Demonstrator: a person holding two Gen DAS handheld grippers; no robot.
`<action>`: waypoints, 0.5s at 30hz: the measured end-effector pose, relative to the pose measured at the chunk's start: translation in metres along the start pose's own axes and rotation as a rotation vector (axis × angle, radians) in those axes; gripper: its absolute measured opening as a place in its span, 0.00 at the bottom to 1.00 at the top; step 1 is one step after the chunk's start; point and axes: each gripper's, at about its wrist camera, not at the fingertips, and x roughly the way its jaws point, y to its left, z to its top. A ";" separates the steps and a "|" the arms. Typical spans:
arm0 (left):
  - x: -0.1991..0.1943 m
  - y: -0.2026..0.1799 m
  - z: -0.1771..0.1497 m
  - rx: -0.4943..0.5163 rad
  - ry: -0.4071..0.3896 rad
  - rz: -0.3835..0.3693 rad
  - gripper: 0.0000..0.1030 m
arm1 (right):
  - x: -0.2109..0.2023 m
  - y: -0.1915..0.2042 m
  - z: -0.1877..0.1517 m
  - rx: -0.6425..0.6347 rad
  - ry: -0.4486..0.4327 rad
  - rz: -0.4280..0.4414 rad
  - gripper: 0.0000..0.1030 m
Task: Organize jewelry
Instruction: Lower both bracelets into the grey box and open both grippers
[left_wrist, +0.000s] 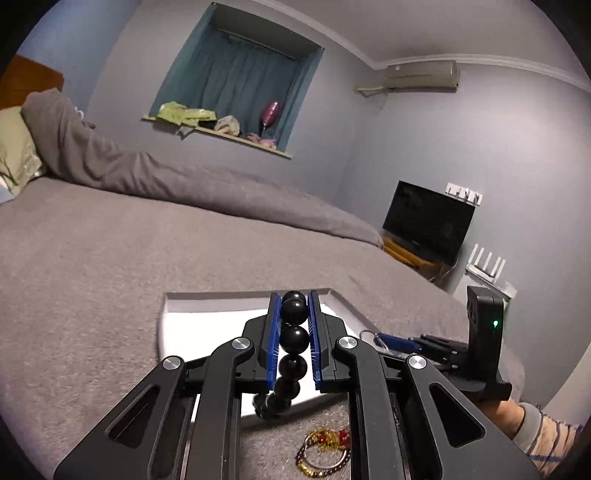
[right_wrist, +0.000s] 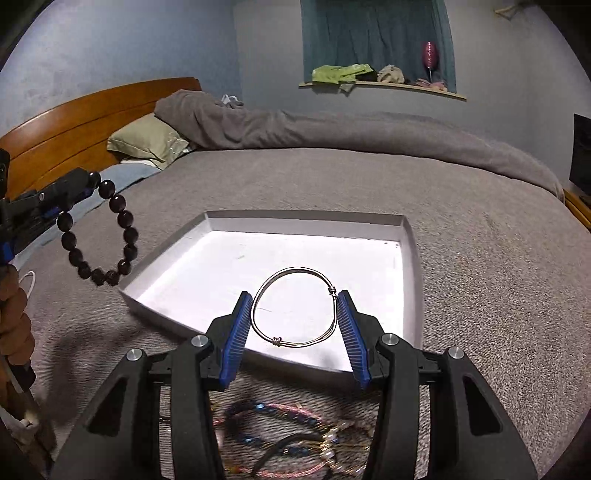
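Observation:
My left gripper (left_wrist: 294, 299) is shut on a black bead bracelet (left_wrist: 293, 336), whose loop hangs below the jaws. From the right wrist view that same bracelet (right_wrist: 127, 230) dangles from the left gripper (right_wrist: 88, 184) to the left of a shallow white box (right_wrist: 221, 266) on the grey bed. My right gripper (right_wrist: 295, 297) is shut on a silver wire bangle (right_wrist: 291, 273), held flat between the blue pads above the box's near edge. In the left wrist view the box (left_wrist: 207, 306) lies just ahead, and the right gripper (left_wrist: 428, 341) shows at the right with the bangle (left_wrist: 369, 334).
More jewelry lies on the grey blanket below the grippers: a gold and red bracelet (left_wrist: 325, 450) and a tangle of pink, blue and gold chains (right_wrist: 295, 435). Pillows (right_wrist: 147, 142) and a wooden headboard (right_wrist: 74, 122) are at the far left. A television (left_wrist: 428, 221) stands beyond the bed.

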 end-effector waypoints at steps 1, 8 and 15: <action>0.005 0.001 -0.002 -0.003 0.009 -0.002 0.14 | 0.002 -0.001 0.000 0.000 0.004 -0.007 0.46; 0.035 0.022 -0.023 -0.024 0.092 0.027 0.14 | 0.016 -0.015 -0.003 0.022 0.033 -0.048 0.46; 0.048 0.041 -0.033 -0.064 0.162 0.105 0.15 | 0.024 -0.018 -0.009 0.021 0.070 -0.066 0.46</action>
